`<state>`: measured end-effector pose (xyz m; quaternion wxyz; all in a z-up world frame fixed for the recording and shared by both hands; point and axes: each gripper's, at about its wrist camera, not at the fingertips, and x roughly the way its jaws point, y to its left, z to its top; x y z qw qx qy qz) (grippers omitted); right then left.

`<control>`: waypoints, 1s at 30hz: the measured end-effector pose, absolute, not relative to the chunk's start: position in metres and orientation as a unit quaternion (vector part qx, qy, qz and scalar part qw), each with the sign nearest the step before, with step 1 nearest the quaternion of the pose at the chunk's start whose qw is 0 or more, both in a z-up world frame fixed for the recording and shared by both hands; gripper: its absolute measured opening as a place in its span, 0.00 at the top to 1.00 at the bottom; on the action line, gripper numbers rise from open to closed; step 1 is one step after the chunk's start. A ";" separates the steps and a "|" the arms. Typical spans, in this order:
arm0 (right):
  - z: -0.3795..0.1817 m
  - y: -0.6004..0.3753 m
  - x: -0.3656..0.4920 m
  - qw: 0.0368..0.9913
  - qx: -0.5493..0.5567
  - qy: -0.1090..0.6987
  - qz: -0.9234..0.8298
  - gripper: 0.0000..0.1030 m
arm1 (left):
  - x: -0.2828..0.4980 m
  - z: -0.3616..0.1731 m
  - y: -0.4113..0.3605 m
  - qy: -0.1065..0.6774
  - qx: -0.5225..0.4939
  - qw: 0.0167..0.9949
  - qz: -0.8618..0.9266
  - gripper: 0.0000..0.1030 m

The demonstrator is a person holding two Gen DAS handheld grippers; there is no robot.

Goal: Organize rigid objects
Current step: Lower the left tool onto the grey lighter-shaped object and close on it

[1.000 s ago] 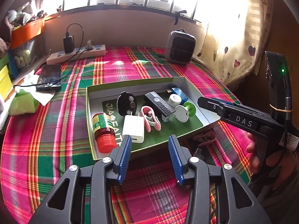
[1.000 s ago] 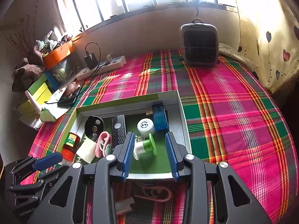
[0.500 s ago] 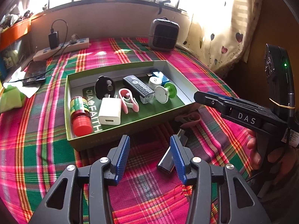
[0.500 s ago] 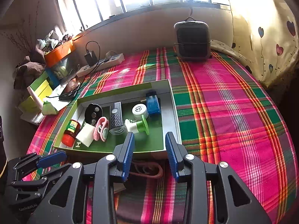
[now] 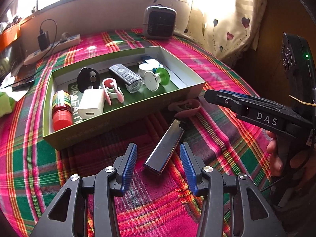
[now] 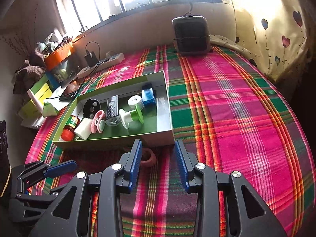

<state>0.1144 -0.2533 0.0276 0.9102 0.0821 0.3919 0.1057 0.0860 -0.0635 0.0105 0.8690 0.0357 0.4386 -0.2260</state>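
1. Left tool (image 5: 157,166) has pulled back from the box (image 5: 126,118); wide open, empty, now framing the lighter (image 5: 165,148) on the plaid cloth (image 5: 207,75).
2. Right tool (image 6: 158,165) has retreated too, open and empty near the pink clip (image 6: 148,159).
3. Likely next: grab the lighter.

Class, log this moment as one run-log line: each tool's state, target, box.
left tool: open, straddling silver lighter | right tool: open, empty | pink clip: outside box | green box: holding sorted items
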 end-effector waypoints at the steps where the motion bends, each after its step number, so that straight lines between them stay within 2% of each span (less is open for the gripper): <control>1: 0.027 -0.255 0.114 0.910 0.083 0.393 0.105 0.65 | 0.086 0.009 -0.066 0.440 0.038 0.868 -0.227 0.56; 26: 0.019 -0.268 0.106 0.906 0.101 0.398 0.105 0.65 | 0.087 0.002 -0.085 0.427 0.080 0.875 -0.212 0.56; 30: 0.016 -0.268 0.107 0.904 0.103 0.401 0.104 0.65 | 0.085 0.001 -0.084 0.423 0.084 0.878 -0.206 0.63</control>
